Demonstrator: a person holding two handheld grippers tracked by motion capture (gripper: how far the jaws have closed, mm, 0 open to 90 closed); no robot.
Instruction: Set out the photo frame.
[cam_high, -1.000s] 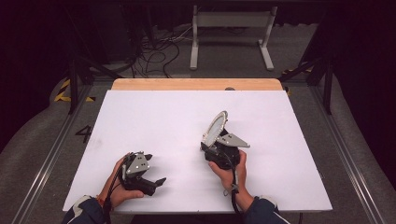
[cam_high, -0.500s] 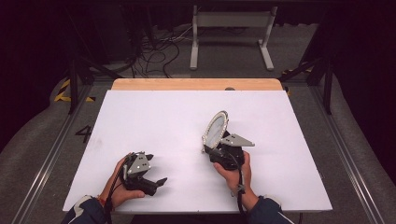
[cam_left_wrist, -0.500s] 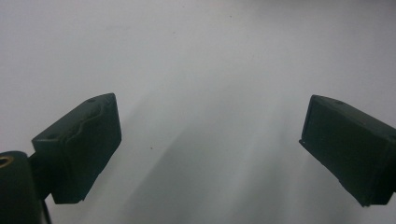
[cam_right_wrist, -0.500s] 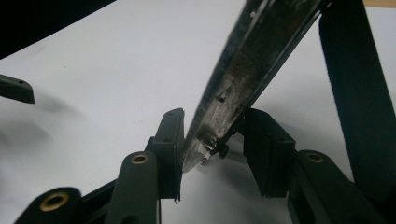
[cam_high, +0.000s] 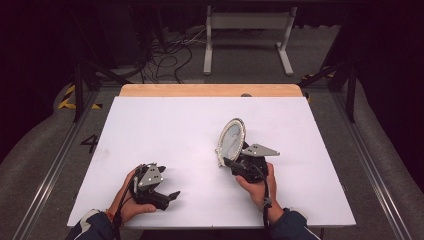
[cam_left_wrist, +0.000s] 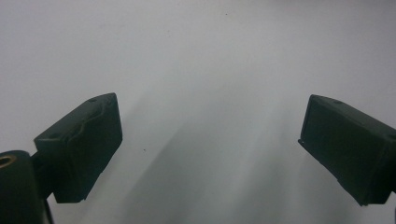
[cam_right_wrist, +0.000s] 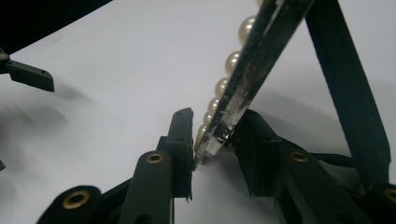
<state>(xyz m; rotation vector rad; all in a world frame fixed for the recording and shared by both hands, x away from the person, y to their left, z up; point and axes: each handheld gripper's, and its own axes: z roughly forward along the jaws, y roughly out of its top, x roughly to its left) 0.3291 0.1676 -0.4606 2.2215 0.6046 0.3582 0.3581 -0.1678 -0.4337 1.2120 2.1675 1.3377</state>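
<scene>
An oval mirror (cam_high: 231, 141) with a rim of pearl beads stands nearly on edge right of the table's middle. My right gripper (cam_high: 233, 162) is shut on its lower edge. In the right gripper view the glass edge and pearls (cam_right_wrist: 227, 63) run up from between the two jaws of my right gripper (cam_right_wrist: 212, 144), and the mirror's black back strut (cam_right_wrist: 345, 93) rises at the right. My left gripper (cam_high: 170, 196) rests near the front left of the white table (cam_high: 165, 130). It is open, and the left gripper view has bare table between the jaws of the left gripper (cam_left_wrist: 210, 140).
A bare wooden strip (cam_high: 210, 90) runs along the table's far edge. On the floor beyond lie cables (cam_high: 170, 55) and a white metal stand (cam_high: 247, 30). Dark rails (cam_high: 55, 165) flank the table. A jaw of the left gripper (cam_right_wrist: 28, 74) shows far off in the right gripper view.
My right gripper and the mirror have shifted slightly to the right, with the hand turning a little. The left gripper has stayed where it was.
</scene>
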